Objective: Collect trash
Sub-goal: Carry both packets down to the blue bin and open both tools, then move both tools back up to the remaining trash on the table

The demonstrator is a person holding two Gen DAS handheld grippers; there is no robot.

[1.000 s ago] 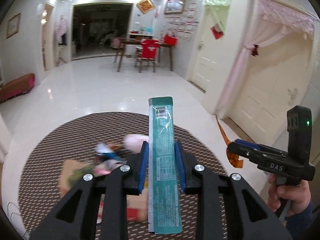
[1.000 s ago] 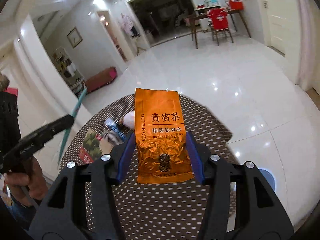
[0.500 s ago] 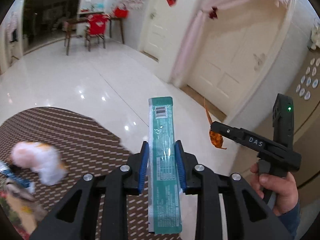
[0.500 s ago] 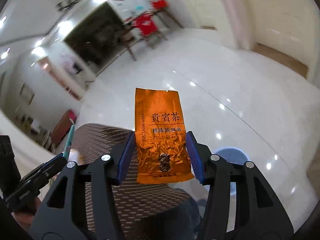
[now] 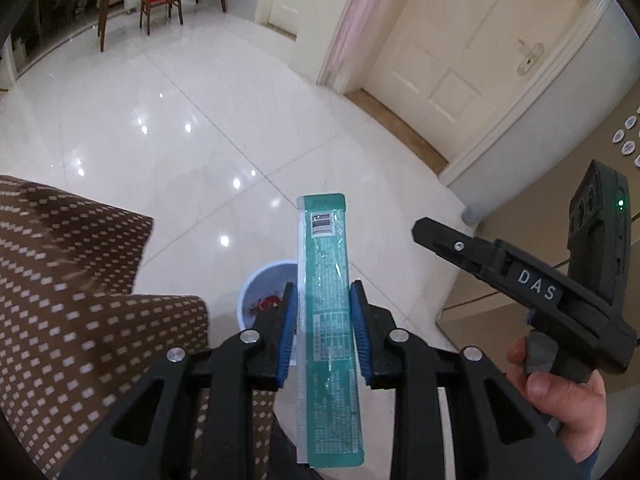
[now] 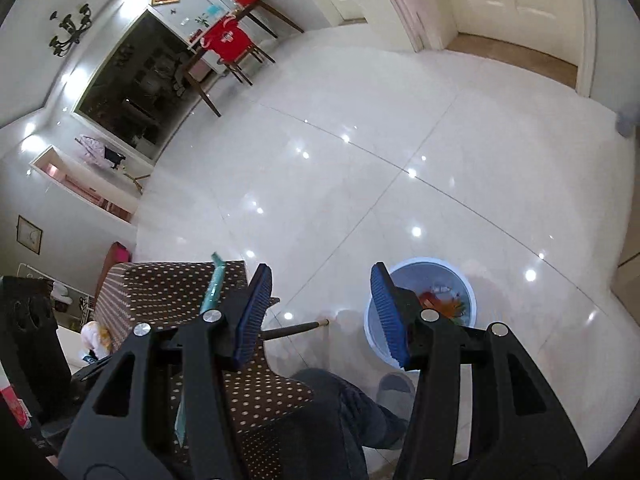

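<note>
My left gripper pinches the teal packet above the floor, past the surface's edge; my right gripper hangs spread and empty over the blue bin.

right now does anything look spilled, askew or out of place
Nothing stands out. The bin stands upright on the floor with trash inside and none spilled around it. The teal wrapper sits straight in the left gripper; the right gripper is open and empty.
</note>
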